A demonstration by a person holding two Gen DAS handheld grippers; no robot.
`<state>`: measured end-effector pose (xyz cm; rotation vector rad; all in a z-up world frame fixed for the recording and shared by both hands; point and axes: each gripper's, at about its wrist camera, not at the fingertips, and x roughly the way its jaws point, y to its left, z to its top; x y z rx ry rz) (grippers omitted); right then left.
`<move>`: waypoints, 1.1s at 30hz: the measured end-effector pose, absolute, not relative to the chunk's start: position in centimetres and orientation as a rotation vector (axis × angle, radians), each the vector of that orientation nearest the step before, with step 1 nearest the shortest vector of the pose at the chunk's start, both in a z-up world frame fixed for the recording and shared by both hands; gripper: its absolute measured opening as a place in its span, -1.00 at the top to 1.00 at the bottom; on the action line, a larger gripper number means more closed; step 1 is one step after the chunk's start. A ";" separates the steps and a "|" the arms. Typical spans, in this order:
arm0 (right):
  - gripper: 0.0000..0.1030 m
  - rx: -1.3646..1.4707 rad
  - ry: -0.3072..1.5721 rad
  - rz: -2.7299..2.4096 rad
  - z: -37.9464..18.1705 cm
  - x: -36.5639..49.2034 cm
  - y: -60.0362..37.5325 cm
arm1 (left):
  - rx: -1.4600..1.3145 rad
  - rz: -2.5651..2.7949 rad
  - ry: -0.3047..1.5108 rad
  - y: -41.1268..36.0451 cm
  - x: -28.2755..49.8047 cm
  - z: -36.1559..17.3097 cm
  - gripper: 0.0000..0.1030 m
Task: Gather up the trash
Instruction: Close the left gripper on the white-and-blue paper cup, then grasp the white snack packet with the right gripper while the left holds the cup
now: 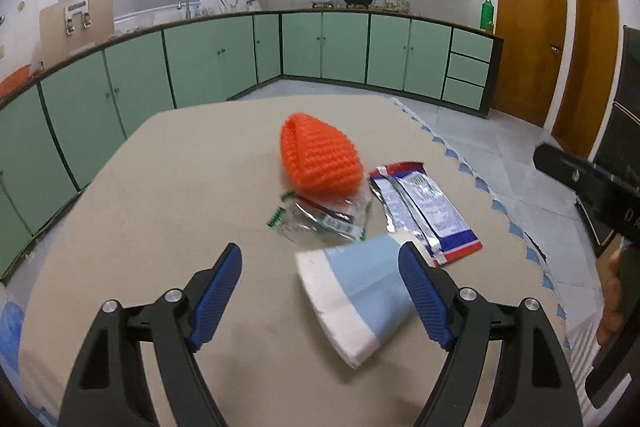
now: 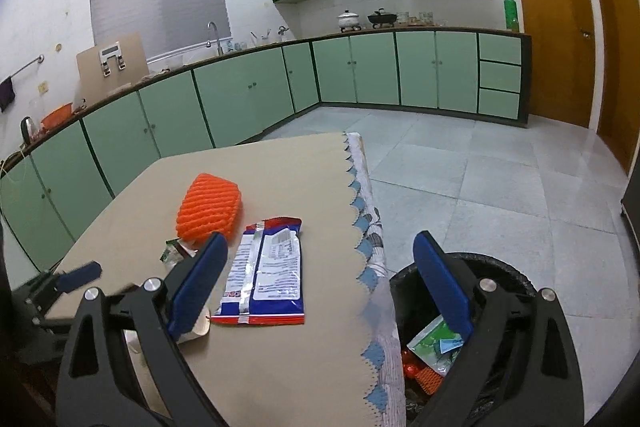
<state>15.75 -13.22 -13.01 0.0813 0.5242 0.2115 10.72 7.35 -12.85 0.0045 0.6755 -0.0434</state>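
On the beige table [image 1: 160,187] lie an orange foam fruit net [image 1: 320,159], a crumpled clear wrapper with green print [image 1: 320,221], a blue-and-red foil snack bag [image 1: 426,211] and a flattened blue-and-white paper cup [image 1: 356,299]. My left gripper [image 1: 320,291] is open just above the table, with the cup between its fingers toward the right one. My right gripper [image 2: 320,279] is open and empty over the table's right edge. The net [image 2: 210,207] and foil bag [image 2: 268,267] show in the right wrist view. A black bin [image 2: 500,267] with trash inside stands on the floor.
The table's scalloped blue-trimmed cloth edge [image 2: 366,247] runs along the right side. Green kitchen cabinets [image 1: 200,63] line the far walls beyond grey tiled floor [image 2: 500,179]. Wooden doors [image 1: 528,27] are at the right.
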 end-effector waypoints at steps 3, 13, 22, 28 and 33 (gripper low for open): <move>-0.77 0.072 0.529 0.215 -13.0 15.7 -13.3 | 0.009 -0.040 0.676 6.1 10.6 -13.4 -0.61; -0.77 0.079 0.553 0.208 -14.1 16.7 -13.7 | -0.010 -0.006 0.703 4.4 11.7 -15.2 -0.67; -0.77 0.038 0.577 0.239 -15.4 17.5 -13.2 | -0.031 0.041 0.719 4.4 12.4 -16.8 -0.69; -0.62 0.053 0.639 0.289 -16.5 18.6 -12.1 | -0.048 0.044 0.703 5.6 12.1 -16.7 -0.57; -0.50 0.031 0.687 0.315 -17.9 19.2 -10.2 | -0.052 0.068 0.701 7.1 11.7 -16.5 -0.55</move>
